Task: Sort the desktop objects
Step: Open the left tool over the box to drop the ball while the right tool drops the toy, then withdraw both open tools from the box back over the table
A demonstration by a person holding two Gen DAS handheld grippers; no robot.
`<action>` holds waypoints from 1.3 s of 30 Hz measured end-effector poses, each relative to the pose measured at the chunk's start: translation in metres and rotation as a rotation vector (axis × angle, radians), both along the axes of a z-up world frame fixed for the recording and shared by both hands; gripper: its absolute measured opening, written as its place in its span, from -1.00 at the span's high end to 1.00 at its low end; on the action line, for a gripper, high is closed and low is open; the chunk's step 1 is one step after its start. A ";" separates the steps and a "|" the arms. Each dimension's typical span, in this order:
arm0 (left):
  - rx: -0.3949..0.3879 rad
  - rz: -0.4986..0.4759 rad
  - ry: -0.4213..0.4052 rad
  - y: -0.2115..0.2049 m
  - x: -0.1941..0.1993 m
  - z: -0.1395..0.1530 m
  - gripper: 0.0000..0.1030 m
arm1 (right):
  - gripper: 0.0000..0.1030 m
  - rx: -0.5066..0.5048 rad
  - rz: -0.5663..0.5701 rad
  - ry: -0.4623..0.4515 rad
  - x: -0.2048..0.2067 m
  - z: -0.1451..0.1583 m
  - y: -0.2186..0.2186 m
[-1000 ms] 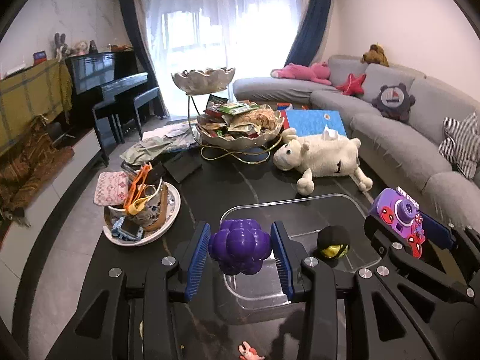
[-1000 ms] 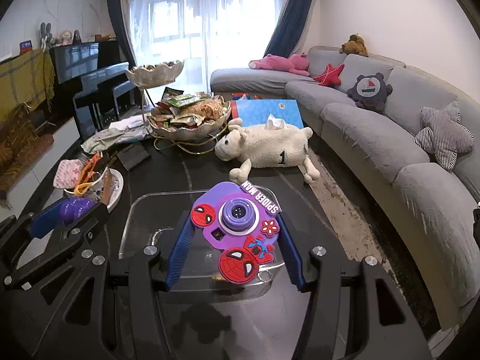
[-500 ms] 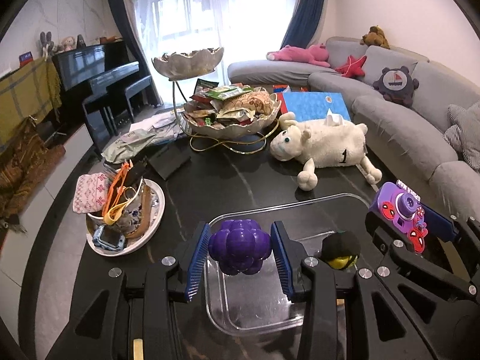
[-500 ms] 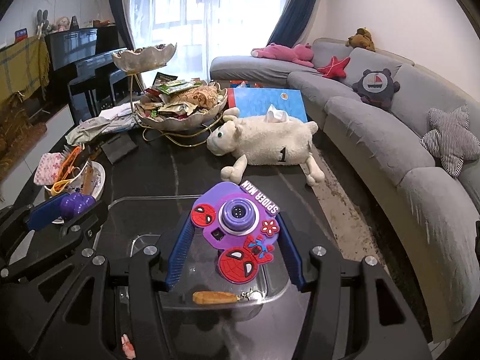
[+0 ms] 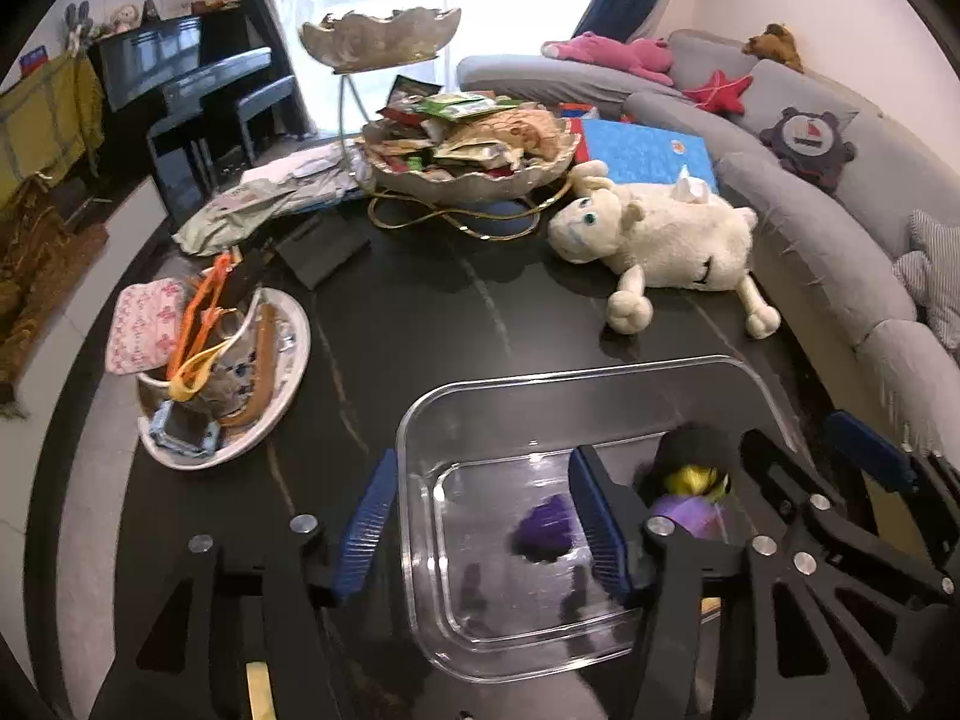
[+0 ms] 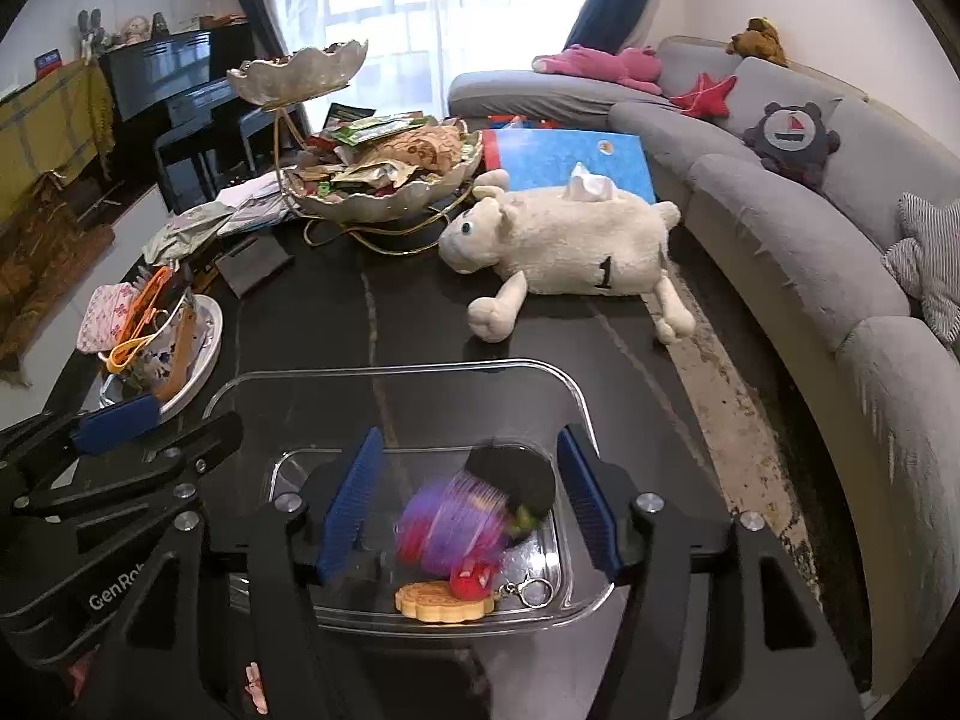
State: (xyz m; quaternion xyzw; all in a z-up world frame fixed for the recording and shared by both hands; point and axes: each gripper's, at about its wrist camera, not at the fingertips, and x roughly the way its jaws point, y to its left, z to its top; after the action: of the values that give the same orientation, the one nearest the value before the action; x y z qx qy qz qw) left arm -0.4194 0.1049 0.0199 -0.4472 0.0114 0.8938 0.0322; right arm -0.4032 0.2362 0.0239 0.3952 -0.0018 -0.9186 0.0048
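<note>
My left gripper (image 5: pixel 480 528) is open above the clear plastic tray (image 5: pixel 570 369) on the black table. A purple bumpy ball (image 5: pixel 549 525), blurred, is loose in the tray between the blue pads. My right gripper (image 6: pixel 468 504) is open over the same tray (image 6: pixel 390 369). The purple Spider-Man toy camera (image 6: pixel 450 522), blurred, lies loose below it against a black and yellow toy (image 6: pixel 513 471). A cookie-shaped keychain (image 6: pixel 441 600) rests at the tray's near edge. The black and yellow toy (image 5: pixel 696 462) also shows in the left wrist view.
A white plush sheep (image 6: pixel 564 252) lies beyond the tray. A two-tier bowl stand full of snack packets (image 5: pixel 468 156) stands at the back. A plate of clutter (image 5: pixel 222 372) sits left of the tray. The grey sofa (image 6: pixel 810 252) curves along the right.
Both grippers have opened. The purple ball has left the left gripper and the Spider-Man camera has left the right one; both have dropped into the clear tray.
</note>
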 end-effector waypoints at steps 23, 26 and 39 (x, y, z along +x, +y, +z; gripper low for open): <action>-0.092 0.077 0.123 -0.042 0.102 0.038 -0.11 | -0.17 0.036 0.049 0.095 0.097 0.038 -0.047; -0.095 0.103 0.145 -0.049 0.118 0.043 -0.11 | -0.17 0.032 0.040 0.107 0.112 0.043 -0.053; -0.127 0.136 0.150 -0.081 0.193 0.043 -0.11 | -0.17 -0.001 0.093 0.098 0.180 0.041 -0.084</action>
State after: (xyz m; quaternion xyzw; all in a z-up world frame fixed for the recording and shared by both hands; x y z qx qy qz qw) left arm -0.2267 0.0241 0.0632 -0.3797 0.0400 0.9224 -0.0581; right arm -0.2230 0.1520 0.0651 0.3496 0.0166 -0.9355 0.0479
